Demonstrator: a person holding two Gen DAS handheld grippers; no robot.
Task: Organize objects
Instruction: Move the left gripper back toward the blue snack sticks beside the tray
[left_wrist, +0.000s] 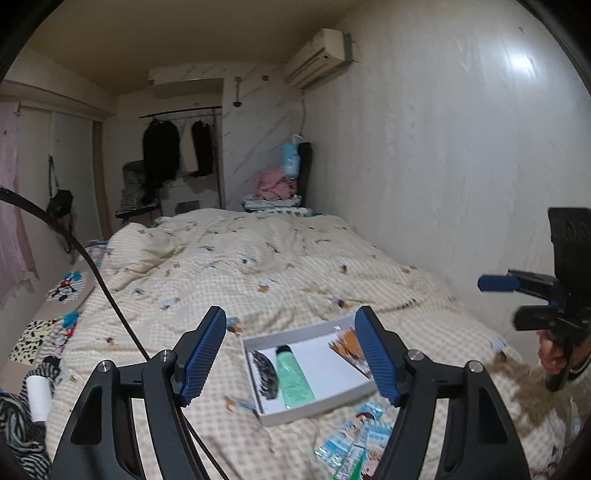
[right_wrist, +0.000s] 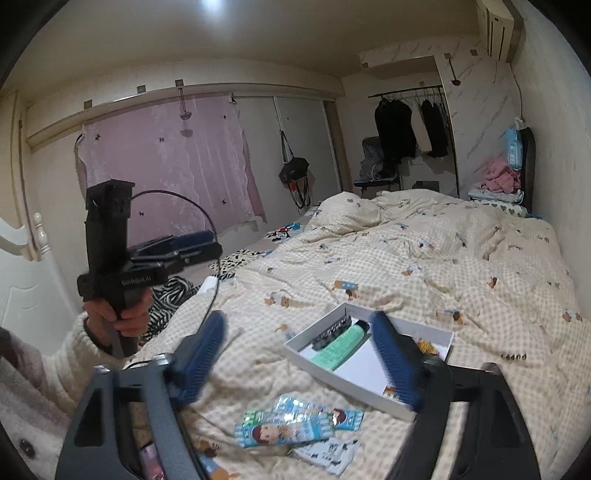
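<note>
A shallow white box (left_wrist: 255, 347) lies on the bed's checked quilt. Inside it are a black hair clip (left_wrist: 266, 374), a green tube (left_wrist: 293, 380) and an orange packet (left_wrist: 345, 345). Several blue cartoon sachets (left_wrist: 354, 439) lie loose on the quilt in front of the box. My left gripper (left_wrist: 291, 325) hovers above the box, open and empty. My right gripper (right_wrist: 297, 325) is also open above the box (right_wrist: 406, 322) with nothing between its fingers. Below it lie the sachets (right_wrist: 291, 424). Each view shows the other gripper held in a hand at the side, the right one (left_wrist: 506, 302) and the left one (right_wrist: 192, 243).
The quilt (left_wrist: 258, 266) covers the whole bed, and a pale wall (left_wrist: 443, 166) runs along its right side. A black cable (left_wrist: 92, 266) hangs at the left. Zebra-striped fabric (right_wrist: 173, 295) and patterned cloths lie on the left edge. Folded clothes (right_wrist: 498, 181) sit at the far end.
</note>
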